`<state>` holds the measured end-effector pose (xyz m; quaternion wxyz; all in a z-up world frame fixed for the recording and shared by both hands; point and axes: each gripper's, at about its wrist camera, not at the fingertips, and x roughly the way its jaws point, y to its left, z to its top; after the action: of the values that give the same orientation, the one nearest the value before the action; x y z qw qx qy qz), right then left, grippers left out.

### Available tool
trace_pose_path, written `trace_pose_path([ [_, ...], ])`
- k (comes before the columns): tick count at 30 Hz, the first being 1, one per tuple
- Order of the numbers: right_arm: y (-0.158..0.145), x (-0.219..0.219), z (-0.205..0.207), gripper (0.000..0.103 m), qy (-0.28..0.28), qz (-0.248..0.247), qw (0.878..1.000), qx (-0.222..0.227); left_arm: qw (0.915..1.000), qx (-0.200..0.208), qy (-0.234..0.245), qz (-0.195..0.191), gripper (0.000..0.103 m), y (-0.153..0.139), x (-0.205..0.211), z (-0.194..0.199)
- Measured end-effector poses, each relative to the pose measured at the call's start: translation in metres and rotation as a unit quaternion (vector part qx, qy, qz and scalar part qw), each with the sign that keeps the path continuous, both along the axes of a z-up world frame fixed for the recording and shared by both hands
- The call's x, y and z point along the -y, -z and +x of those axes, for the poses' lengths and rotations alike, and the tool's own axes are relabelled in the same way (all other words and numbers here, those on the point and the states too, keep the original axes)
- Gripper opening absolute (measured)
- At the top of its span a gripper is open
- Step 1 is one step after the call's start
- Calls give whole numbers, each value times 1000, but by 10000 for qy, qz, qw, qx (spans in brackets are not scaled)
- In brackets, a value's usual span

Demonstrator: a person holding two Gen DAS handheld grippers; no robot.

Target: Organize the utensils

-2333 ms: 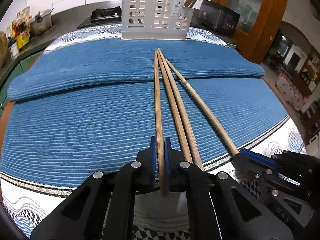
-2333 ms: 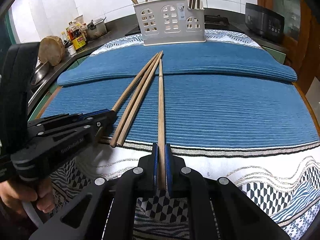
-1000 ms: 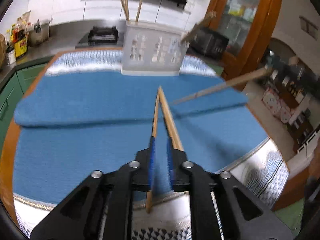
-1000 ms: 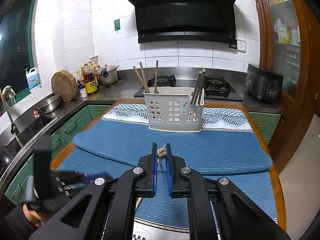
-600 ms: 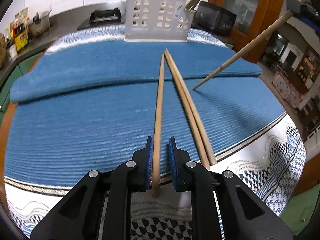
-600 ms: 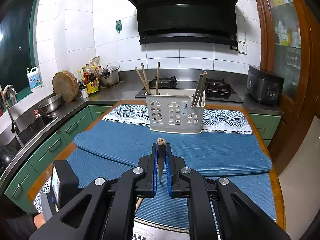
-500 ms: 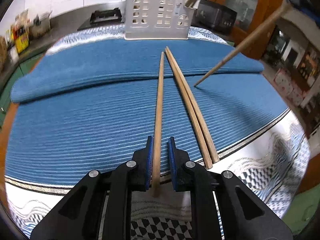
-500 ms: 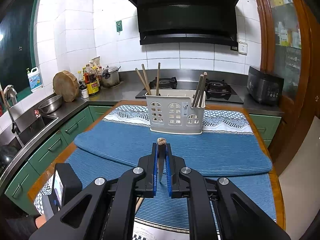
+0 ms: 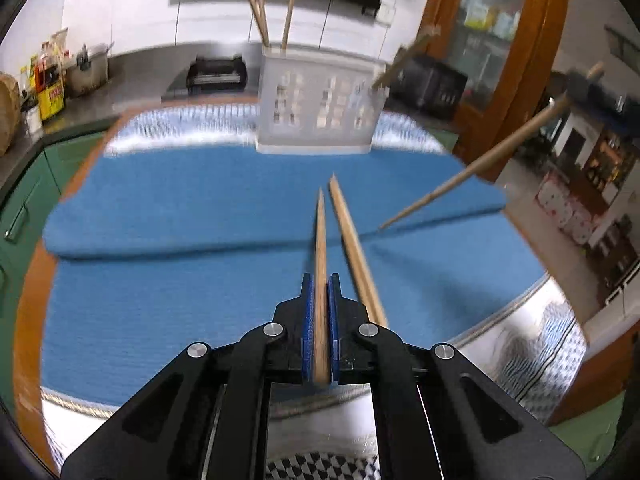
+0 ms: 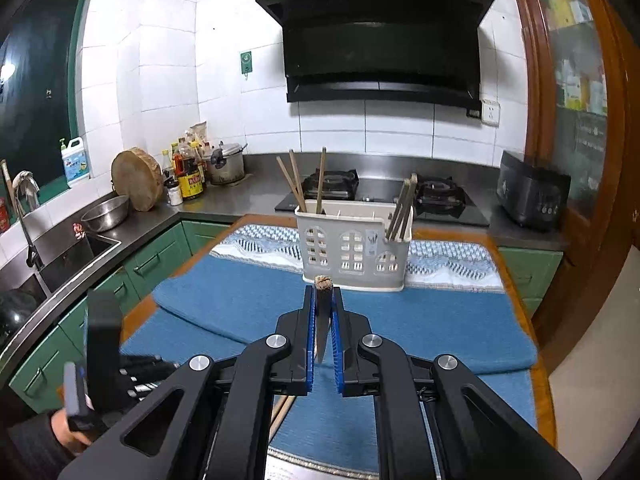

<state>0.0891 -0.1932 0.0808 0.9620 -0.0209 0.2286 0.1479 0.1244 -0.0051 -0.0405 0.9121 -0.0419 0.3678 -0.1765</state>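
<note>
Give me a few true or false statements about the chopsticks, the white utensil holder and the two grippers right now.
1. The left gripper is shut on a chopstick. True.
2. The right gripper is empty. False: it grips its own chopstick, lifted off the mat.
3. The white utensil holder already has chopsticks standing in it. True.
4. The holder sits on the stove. False: it stands on the table's cloth, at the far edge of the blue mat.
5. Chopsticks lie beside the left gripper's. True.

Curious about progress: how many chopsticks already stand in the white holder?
5 in the white holder: three chopsticks at its left end, two leaning at its right end; that pair may hide more.
</note>
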Motion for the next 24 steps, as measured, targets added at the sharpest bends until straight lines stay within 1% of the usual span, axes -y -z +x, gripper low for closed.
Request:
trace_pose_path([
  [5, -18, 1, 9, 7, -25, -4, 9999, 106, 9991, 409, -42, -59, 5, -29, 1, 15],
  [9, -32, 3, 22, 7, -50, 16, 9999, 100, 9983, 571, -24, -97, 5, -41, 3, 30],
  [14, -52, 10, 41, 7, -78, 83, 9999, 87, 9981, 593, 78, -132, 5, -52, 5, 43],
  [16, -62, 12, 49, 7, -49, 99, 9999, 129, 9977, 668, 77, -80, 5, -58, 6, 48],
  [20, -82, 15, 61, 7, -23, 135, 9996, 229, 9972, 728, 99, -113, 5, -64, 4, 53],
  [22, -87, 14, 63, 7, -12, 118, 9995, 282, 9973, 720, 115, -119, 0, -64, 4, 55],
  [24, -89, 13, 62, 7, -35, 117, 9995, 306, 9976, 663, 146, -119, 0, -61, 4, 56],
])
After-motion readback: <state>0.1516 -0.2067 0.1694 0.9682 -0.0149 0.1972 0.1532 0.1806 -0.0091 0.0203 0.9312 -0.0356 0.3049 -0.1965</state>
